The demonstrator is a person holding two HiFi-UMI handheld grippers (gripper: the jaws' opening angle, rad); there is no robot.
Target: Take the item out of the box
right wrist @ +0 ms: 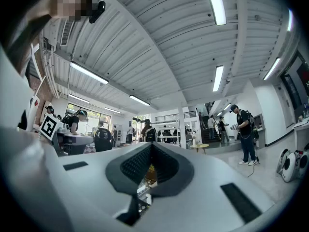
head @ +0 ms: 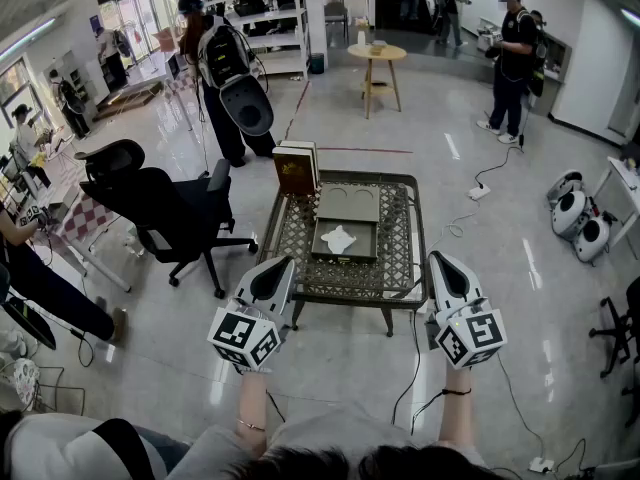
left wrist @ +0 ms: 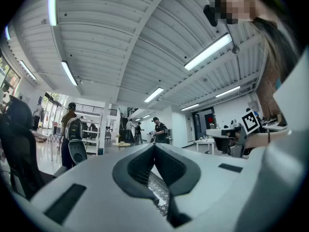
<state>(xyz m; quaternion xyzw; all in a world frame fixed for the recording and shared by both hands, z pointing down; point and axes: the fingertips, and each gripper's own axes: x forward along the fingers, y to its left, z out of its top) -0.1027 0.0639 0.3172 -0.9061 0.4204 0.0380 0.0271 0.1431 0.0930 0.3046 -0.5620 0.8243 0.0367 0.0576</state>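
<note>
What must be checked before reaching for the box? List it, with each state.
1. Box lies open on the table: ok.
2. White item visible inside it: ok.
3. Left gripper empty: ok.
4. Right gripper empty: ok.
5. Fingers apart, ready to grasp: not ok, both pairs are together.
6. Item loose in the box: cannot tell.

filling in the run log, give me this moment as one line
phase: before reach | left gripper: shut, empty | right gripper: shut, empty | white item: in open box on table
</note>
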